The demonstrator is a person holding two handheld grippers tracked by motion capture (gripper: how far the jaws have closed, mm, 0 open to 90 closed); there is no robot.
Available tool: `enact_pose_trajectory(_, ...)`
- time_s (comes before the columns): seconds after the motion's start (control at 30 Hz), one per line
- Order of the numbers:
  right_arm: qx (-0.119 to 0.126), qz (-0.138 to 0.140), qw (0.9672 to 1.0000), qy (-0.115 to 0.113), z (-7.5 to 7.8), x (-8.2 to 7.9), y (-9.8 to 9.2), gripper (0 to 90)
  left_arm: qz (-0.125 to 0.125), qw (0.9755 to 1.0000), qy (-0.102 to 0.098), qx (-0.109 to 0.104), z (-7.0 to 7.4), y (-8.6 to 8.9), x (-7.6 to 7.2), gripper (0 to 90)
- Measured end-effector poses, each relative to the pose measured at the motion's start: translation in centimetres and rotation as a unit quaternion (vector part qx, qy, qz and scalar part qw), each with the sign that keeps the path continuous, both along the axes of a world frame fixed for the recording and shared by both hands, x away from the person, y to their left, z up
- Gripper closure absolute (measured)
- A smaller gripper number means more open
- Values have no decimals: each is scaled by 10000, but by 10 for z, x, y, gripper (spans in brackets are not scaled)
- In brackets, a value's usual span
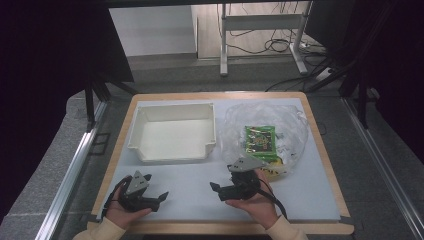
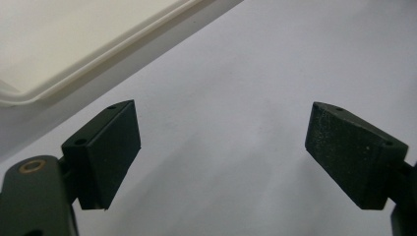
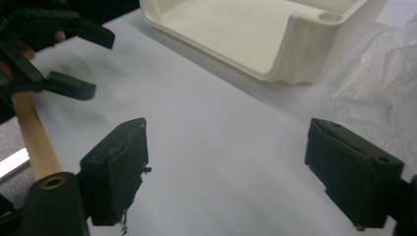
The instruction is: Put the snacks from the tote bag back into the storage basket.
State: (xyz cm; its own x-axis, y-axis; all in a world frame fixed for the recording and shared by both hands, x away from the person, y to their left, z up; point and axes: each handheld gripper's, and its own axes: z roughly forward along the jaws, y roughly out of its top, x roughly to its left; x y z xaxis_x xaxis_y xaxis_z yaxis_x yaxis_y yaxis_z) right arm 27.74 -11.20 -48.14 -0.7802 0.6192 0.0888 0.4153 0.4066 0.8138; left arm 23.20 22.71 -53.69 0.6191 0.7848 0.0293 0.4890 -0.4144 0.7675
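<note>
A white plastic tray (image 1: 172, 131) stands at the back left of the white table mat (image 1: 200, 195); its corner (image 2: 59, 44) and its notched front wall (image 3: 295, 54) show in the gripper views. To its right lies a clear plastic bag (image 1: 265, 132) holding a green packet (image 1: 260, 138). My left gripper (image 1: 161, 198) rests low on the mat at the front left, open, with bare mat between its jaws (image 2: 221, 147). My right gripper (image 1: 216, 190) sits at the front centre, pointing left, open and empty (image 3: 226, 167).
The crumpled bag (image 3: 378, 93) lies just right of the right gripper. The left gripper (image 3: 64, 59) appears far left in the right gripper view, by the table's wooden edge (image 3: 32, 132). Dark curtains and a metal rail (image 1: 75, 170) flank the table.
</note>
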Motion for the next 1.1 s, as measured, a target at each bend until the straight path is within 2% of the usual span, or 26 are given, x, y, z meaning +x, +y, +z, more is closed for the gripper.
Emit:
enact_pose_trajectory(0.03,89,-26,10000,-16,3,1,-3,173,8,10000,-3,-4,0,0,0,134)
enact_pose_trajectory(0.1,60,-39,10000,-31,3,2,-4,180,10,10000,-8,-9,0,0,0,134)
enact_pose_trajectory(0.2,153,-97,9998,100,2,4,-7,200,-4,10000,-12,18,1,0,-1,134)
enact_pose_trajectory(0.27,151,-114,9998,93,2,6,-8,214,-11,10000,-16,24,1,0,-1,134)
enact_pose_trajectory(0.47,1,-179,9998,-53,3,6,-8,232,2,10000,2,4,0,0,0,134)
enact_pose_trajectory(0.57,-31,-180,9998,-43,2,7,-8,232,-2,10000,1,14,0,1,0,134)
enact_pose_trajectory(0.67,-44,-115,9999,39,0,7,-7,240,-12,10000,4,46,0,1,0,134)
enact_pose_trajectory(0.8,-148,-10,9999,-18,1,5,-4,265,-3,10000,4,36,-1,1,1,134)
enact_pose_trajectory(1.1,-46,21,9999,-119,9,4,-2,289,-16,10000,10,63,-2,0,1,134)
